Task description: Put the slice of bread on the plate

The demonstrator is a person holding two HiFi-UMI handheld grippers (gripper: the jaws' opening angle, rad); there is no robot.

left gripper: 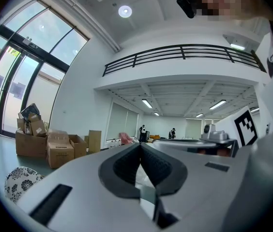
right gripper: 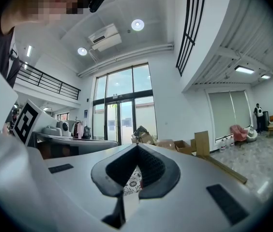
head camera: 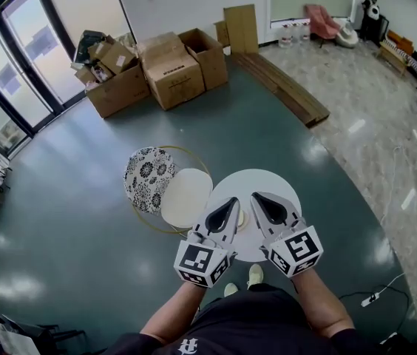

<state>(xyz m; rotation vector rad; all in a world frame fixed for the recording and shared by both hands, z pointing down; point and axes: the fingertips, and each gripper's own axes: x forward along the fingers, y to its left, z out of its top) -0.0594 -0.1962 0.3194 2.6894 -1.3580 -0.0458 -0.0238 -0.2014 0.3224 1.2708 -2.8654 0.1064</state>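
Slice of bread (head camera: 242, 217), seemingly the small pale patch at lower centre, is lying on the white round table (head camera: 268, 183) between the two grippers.
The left gripper (head camera: 235, 200) and right gripper (head camera: 255, 197) are hovering over it, each with its jaws pressed together on nothing. Print on the cardboard boxes (head camera: 171, 72) at upper left is showing too small to read.
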